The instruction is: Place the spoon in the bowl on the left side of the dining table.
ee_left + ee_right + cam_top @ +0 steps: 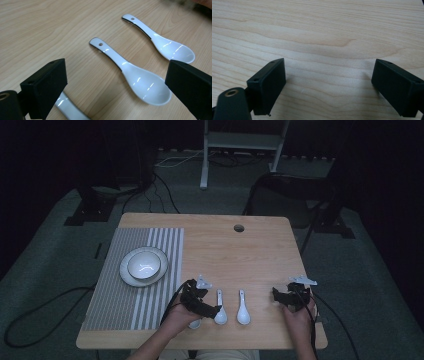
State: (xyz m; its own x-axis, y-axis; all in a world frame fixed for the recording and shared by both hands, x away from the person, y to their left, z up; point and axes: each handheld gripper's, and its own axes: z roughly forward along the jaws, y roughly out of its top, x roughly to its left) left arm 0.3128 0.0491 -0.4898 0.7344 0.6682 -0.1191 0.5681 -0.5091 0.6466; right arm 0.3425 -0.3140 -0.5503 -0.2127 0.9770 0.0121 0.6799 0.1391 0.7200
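The left gripper (pixel 117 85) has its fingers (pixel 46 86) spread wide over the table, gripping nothing. Between them lies a white ceramic spoon (pixel 135 75), glossy, dark-edged, with a small hole at the handle end, bowl toward the right-hand finger. Under the left-hand finger another spoon handle (pixel 67 106) peeks out, though little of it can be made out. Just beyond rests a third spoon (pixel 162 41), roughly parallel. The right gripper (pixel 328 87) is equally wide apart above bare wood. Farther off, a bowl (pixel 144 264) sits on a plate (pixel 125 275) atop a striped placemat (pixel 112 295). The wooden table (pixel 250 250) stands on grey carpet in a dark room.
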